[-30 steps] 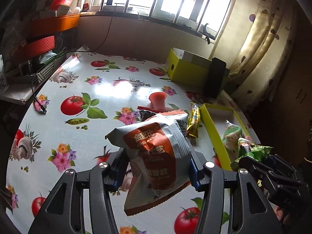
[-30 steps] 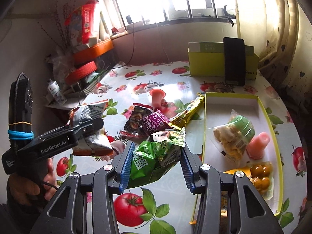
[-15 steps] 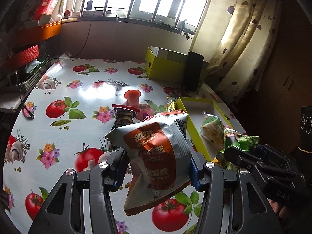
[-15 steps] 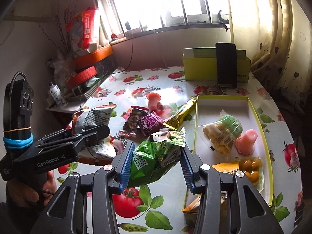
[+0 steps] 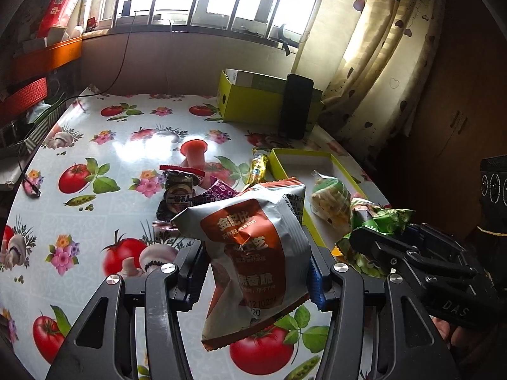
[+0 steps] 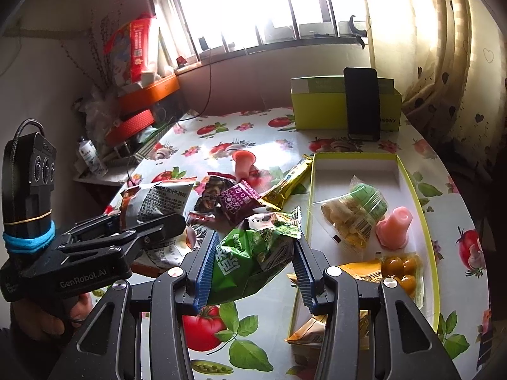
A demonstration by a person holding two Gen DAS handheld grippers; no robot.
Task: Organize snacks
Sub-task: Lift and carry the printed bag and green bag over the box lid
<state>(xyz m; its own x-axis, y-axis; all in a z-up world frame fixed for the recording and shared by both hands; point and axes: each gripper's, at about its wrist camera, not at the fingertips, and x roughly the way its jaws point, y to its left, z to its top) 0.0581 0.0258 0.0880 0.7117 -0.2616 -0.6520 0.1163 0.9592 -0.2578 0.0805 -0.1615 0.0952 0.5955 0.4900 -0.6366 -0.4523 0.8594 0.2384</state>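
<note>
— Where are things standing on the tabletop?

— The yellow tray is lying along its right edge, already holding a clear bag of biscuits, a pink jelly cup and some yellow balls. Both hands are carrying packets towards it, I would say.

— Which packets?

— The left tongs are clamping an orange and silver snack bag, lifted off the tabletop. The right tongs are pinching a green packet, hanging just beside the tray's near corner.

— And next?

— Probably swinging each over the tray's bare far end and letting go. A few loose snacks are waiting mid-tabletop: a gold bar, a purple pouch.
</note>
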